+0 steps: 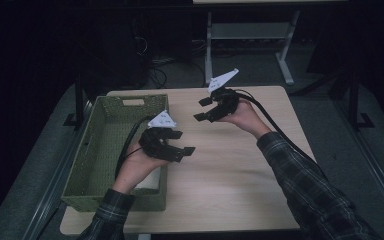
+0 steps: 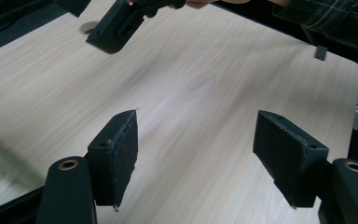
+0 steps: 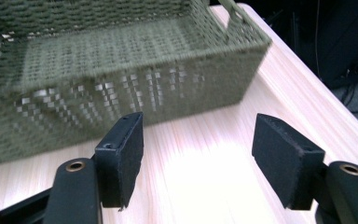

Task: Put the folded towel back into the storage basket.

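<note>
1. High view: left gripper (image 1: 179, 142) held above the bench (image 1: 230, 185), jaws spread wide and gripping nothing, just beside the right wall of the green woven basket (image 1: 87, 165). Right gripper (image 1: 204, 108) raised over the far part of the bench, jaws likewise wide and unloaded, well apart from the basket. Plaid sleeves (image 1: 305, 185) entering from the bottom edge.
2. Left gripper view: two black jaws parted wide over bare wood grain of the bench (image 2: 191, 84), nothing between the pads (image 2: 121, 154). Right gripper (image 2: 116, 28) visible ahead of the jaws, near the top edge, held clear of the surface.
3. Right gripper view: jaws wide apart, nothing clamped, bench (image 3: 200, 177) showing between them. Basket (image 3: 121, 88) straight ahead of the jaws, its near wall facing them, standing on the bench; handle cut-out (image 3: 235, 14) at the upper right end. Contents of the basket not discernible.
</note>
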The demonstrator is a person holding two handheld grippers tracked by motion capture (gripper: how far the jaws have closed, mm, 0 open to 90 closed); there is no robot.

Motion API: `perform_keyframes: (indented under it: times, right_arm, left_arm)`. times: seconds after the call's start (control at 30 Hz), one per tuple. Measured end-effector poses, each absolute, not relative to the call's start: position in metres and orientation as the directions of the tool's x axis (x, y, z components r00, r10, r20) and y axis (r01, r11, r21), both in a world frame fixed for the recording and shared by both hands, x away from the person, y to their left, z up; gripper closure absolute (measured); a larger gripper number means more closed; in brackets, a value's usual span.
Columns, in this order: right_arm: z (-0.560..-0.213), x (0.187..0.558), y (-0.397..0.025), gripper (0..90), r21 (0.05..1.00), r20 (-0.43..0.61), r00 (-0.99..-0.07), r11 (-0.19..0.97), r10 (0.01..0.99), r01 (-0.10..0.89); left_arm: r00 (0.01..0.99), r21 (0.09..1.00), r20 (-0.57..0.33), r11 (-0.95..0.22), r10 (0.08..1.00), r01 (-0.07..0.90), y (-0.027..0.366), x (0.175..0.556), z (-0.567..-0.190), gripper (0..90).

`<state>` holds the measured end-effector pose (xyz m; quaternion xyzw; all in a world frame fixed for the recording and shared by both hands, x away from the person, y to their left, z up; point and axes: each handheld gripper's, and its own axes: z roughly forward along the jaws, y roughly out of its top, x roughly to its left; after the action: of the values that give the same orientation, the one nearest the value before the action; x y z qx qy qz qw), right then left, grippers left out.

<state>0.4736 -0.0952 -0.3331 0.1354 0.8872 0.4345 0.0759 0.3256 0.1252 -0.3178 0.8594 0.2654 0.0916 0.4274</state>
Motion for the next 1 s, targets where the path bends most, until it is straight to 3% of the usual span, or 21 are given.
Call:
perform_keyframes:
  times: [0.4, 0.63, 0.8, 1.0]
  right_arm:
    - [-0.359, 0.465, -0.142, 31.9, 0.789, 0.012, -0.937, 0.572, 0.349, 0.223]
    - [-0.382, 0.456, -0.162, 31.1, 0.781, 0.021, -0.931, 0.576, 0.363, 0.242]
    - [-0.4, 0.452, -0.171, 30.5, 0.77, 0.044, -0.926, 0.578, 0.374, 0.27]
    - [-0.421, 0.449, -0.181, 30.1, 0.763, 0.057, -0.921, 0.578, 0.386, 0.29]
  left_arm:
    - [0.932, 0.795, -0.049, -0.551, 0.358, 0.253, 0.085, 0.323, -0.344, 27.7]
    - [0.945, 0.789, -0.056, -0.566, 0.322, 0.24, 0.065, 0.312, -0.368, 27.1]
    - [0.953, 0.773, -0.01, -0.603, 0.302, 0.199, 0.051, 0.305, -0.378, 27.0]
    - [0.963, 0.763, -0.047, -0.612, 0.264, 0.206, 0.032, 0.299, -0.398, 26.8]
